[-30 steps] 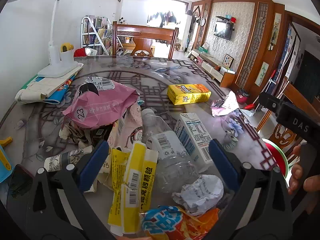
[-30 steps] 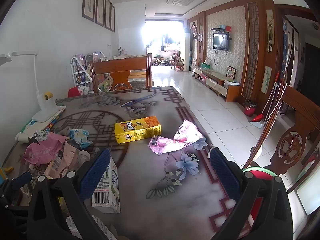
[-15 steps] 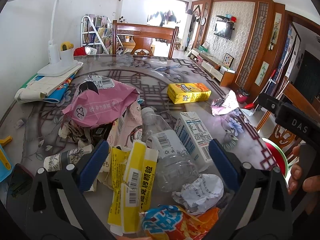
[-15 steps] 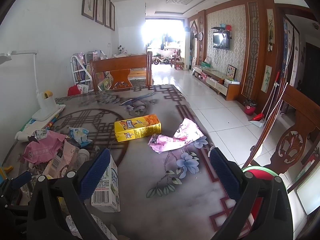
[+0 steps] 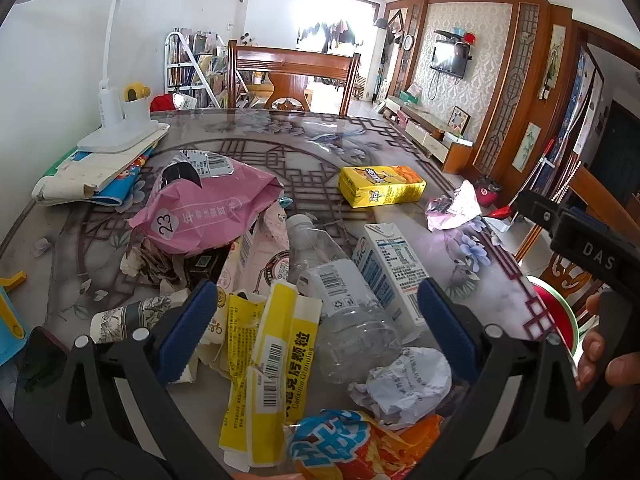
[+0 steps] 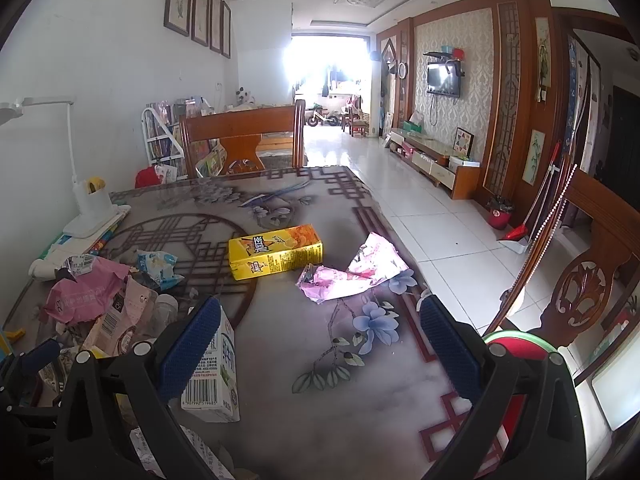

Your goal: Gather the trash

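Observation:
Trash is heaped on the patterned table (image 5: pixel 280 160): a pink bag (image 5: pixel 200 212), a clear plastic bottle (image 5: pixel 340 300), a white milk carton (image 5: pixel 392 268), yellow wrappers (image 5: pixel 272 364), a crumpled paper ball (image 5: pixel 404 384) and an orange-blue snack bag (image 5: pixel 352 448). My left gripper (image 5: pixel 316 320) hangs open over the bottle and wrappers, holding nothing. Farther off lie a yellow box (image 6: pixel 276 252) and a pink wrapper (image 6: pixel 352 276). My right gripper (image 6: pixel 316 344) is open above bare table, its left finger beside the milk carton (image 6: pixel 212 376).
A white desk lamp (image 5: pixel 116 120) stands on books at the table's far left. A wooden chair (image 5: pixel 292 76) stands at the far end and another (image 6: pixel 580 292) at the right. A red and green bin (image 6: pixel 516 348) sits below the table's right edge. A hand (image 5: pixel 608 360) holds the right gripper's handle.

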`<act>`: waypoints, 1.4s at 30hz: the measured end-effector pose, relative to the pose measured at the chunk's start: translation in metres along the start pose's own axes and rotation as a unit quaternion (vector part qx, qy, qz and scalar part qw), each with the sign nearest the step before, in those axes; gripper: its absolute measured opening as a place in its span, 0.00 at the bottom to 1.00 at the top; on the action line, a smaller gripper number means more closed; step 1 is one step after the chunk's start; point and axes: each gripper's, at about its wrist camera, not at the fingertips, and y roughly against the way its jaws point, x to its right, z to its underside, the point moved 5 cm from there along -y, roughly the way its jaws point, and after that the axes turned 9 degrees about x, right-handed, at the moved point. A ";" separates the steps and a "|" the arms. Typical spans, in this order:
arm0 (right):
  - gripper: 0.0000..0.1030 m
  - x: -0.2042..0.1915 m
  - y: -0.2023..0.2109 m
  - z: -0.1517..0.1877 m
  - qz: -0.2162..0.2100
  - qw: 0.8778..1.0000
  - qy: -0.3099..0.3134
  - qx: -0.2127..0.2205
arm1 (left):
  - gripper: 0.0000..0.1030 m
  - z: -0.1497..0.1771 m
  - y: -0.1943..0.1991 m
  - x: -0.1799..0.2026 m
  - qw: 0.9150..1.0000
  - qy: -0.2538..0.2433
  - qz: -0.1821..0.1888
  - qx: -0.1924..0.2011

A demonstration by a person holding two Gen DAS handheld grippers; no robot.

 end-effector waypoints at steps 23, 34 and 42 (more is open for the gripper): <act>0.93 0.000 -0.001 0.001 0.001 1.000 0.001 -0.003 | 0.95 -0.003 0.002 0.002 1.000 -0.007 -0.001 0.001; 0.93 0.003 -0.001 0.005 0.004 1.000 0.002 -0.007 | 0.95 -0.003 0.002 0.002 1.000 -0.007 -0.004 0.001; 0.93 0.007 -0.003 0.003 0.000 1.000 0.002 -0.016 | 0.95 -0.006 0.004 0.002 1.000 -0.014 -0.005 0.006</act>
